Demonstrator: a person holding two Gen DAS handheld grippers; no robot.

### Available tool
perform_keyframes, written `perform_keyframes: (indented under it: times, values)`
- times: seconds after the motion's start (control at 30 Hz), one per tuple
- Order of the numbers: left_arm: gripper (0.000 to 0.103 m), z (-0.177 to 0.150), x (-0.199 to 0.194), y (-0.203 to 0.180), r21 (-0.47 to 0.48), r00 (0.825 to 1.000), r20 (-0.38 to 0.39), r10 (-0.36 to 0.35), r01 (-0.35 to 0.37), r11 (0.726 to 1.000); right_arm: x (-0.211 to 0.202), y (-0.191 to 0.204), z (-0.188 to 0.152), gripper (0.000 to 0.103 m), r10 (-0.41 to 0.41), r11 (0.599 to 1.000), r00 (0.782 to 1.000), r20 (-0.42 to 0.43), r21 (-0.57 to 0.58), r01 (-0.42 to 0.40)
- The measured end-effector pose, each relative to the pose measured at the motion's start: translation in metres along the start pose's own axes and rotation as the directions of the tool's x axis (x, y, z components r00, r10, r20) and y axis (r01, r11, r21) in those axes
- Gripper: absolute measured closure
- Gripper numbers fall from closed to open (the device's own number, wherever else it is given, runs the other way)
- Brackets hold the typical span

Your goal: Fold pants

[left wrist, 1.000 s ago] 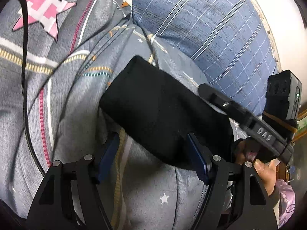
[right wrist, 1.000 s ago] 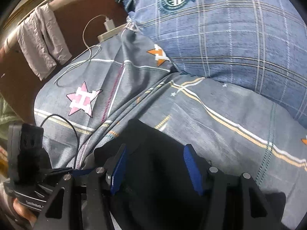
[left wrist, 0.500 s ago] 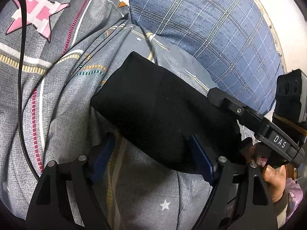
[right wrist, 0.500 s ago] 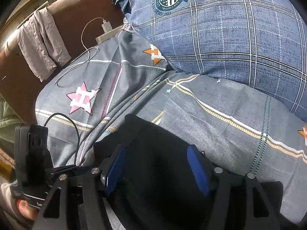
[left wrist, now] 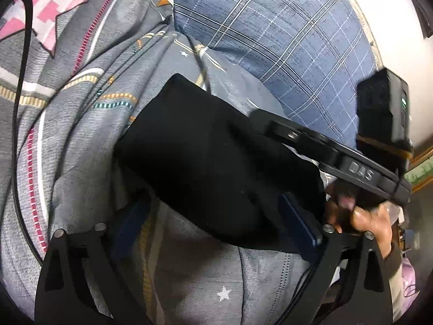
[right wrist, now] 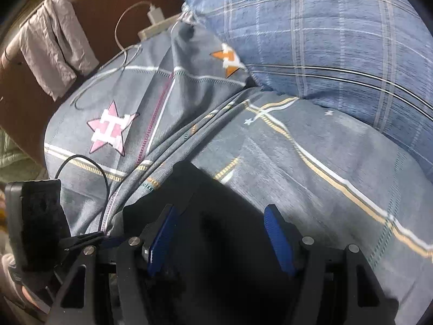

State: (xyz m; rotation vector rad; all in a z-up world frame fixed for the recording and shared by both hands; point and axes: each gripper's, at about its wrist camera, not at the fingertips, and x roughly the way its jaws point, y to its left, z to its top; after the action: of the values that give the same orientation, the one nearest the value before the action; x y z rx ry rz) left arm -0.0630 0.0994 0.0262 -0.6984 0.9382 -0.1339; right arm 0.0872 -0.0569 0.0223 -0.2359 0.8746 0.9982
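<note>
The black pants (left wrist: 205, 157) lie folded into a compact rectangle on the grey patterned bedsheet (left wrist: 81, 86). My left gripper (left wrist: 213, 216) is open, its blue pads straddling the near edge of the pants. My right gripper (right wrist: 219, 230) is open too, its blue pads standing over the other side of the pants (right wrist: 222, 205). The right gripper (left wrist: 335, 151) also shows in the left wrist view, lying across the far right edge of the pants. The left gripper's camera block (right wrist: 35, 214) shows at the left of the right wrist view.
A blue plaid pillow (left wrist: 284, 43) lies beyond the pants; it also shows in the right wrist view (right wrist: 338, 40). A black cable (left wrist: 19, 103) runs over the sheet at left. A white charger and cord (right wrist: 154, 16) and a hanging cloth (right wrist: 51, 51) are by the brown headboard.
Both grippers have stayed open over the folded pants. The views have shifted slightly, with the left gripper edging closer to the pants.
</note>
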Motion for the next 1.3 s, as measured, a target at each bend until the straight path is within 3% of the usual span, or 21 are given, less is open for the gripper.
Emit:
perform_keyframes:
  times: [0.3, 0.37, 0.43, 0.47, 0.5, 0.6, 0.67, 0.8, 0.9, 0.97, 1.03, 1.1, 1.13, 1.2, 1.3]
  values:
    - [0.001, 0.004, 0.004, 0.003, 0.008, 0.998, 0.003, -0.059, 0.059, 0.998, 0.059, 0.001, 0.025, 0.038, 0.052, 0.997, 0.986, -0.161, -0.04, -0.059]
    - [0.001, 0.007, 0.004, 0.006, -0.014, 0.997, 0.016, -0.079, 0.079, 0.997, 0.066, 0.003, 0.028, 0.038, 0.058, 0.996, 0.987, -0.151, -0.055, -0.067]
    - [0.009, 0.008, 0.003, 0.008, -0.028, 0.996, 0.035, -0.084, 0.085, 0.996, 0.067, 0.005, 0.029, 0.058, 0.087, 0.994, 0.986, -0.143, -0.054, -0.096]
    - [0.027, 0.009, 0.002, 0.008, -0.027, 0.996, 0.04, -0.074, 0.075, 0.997, 0.067, 0.006, 0.029, 0.068, 0.091, 0.994, 0.986, -0.14, -0.051, -0.099]
    - [0.048, 0.009, 0.002, 0.009, -0.028, 0.997, 0.038, -0.062, 0.064, 0.998, 0.063, 0.008, 0.028, 0.075, 0.091, 0.994, 0.988, -0.122, -0.055, -0.098]
    - [0.069, 0.009, -0.004, 0.011, -0.042, 0.995, 0.044, -0.088, 0.09, 0.995, 0.039, 0.015, 0.022, 0.081, 0.1, 0.991, 0.994, -0.042, -0.087, -0.103]
    - [0.071, 0.009, -0.016, 0.003, -0.018, 0.99, 0.072, -0.118, 0.119, 0.993, 0.011, 0.013, 0.019, 0.082, 0.133, 0.989, 0.99, 0.044, -0.072, -0.129]
    - [0.075, 0.005, -0.038, -0.037, 0.134, 0.982, 0.117, -0.15, 0.134, 0.982, -0.051, 0.002, 0.008, 0.083, 0.158, 0.987, 0.963, 0.219, -0.038, -0.153]
    - [0.075, -0.002, -0.043, -0.084, 0.279, 0.973, 0.091, -0.212, 0.18, 0.943, -0.097, -0.01, -0.01, 0.083, 0.142, 0.989, 0.938, 0.315, 0.001, -0.15]
    - [0.075, -0.008, -0.038, -0.109, 0.346, 0.967, 0.052, -0.25, 0.218, 0.913, -0.127, -0.027, -0.032, 0.084, 0.121, 0.988, 0.919, 0.375, 0.043, -0.148]
    - [0.075, -0.019, -0.024, -0.137, 0.406, 0.961, -0.012, -0.276, 0.257, 0.877, -0.16, -0.044, -0.056, 0.096, 0.077, 0.987, 0.893, 0.444, 0.093, -0.131]
    - [0.076, -0.029, -0.006, -0.156, 0.433, 0.951, -0.08, -0.298, 0.302, 0.849, -0.187, -0.061, -0.083, 0.098, 0.041, 0.981, 0.867, 0.497, 0.146, -0.13]
    - [0.076, -0.038, 0.009, -0.166, 0.448, 0.943, -0.126, -0.307, 0.33, 0.831, -0.199, -0.074, -0.101, 0.098, 0.005, 0.972, 0.863, 0.505, 0.201, -0.123]
    - [0.076, -0.048, 0.033, -0.177, 0.472, 0.947, -0.167, -0.275, 0.322, 0.821, -0.212, -0.097, -0.136, 0.098, -0.082, 0.949, 0.867, 0.492, 0.303, -0.082]
    - [0.076, -0.059, 0.063, -0.179, 0.463, 0.941, -0.244, -0.233, 0.324, 0.825, -0.214, -0.12, -0.171, 0.097, -0.103, 0.899, 0.877, 0.47, 0.421, -0.12]
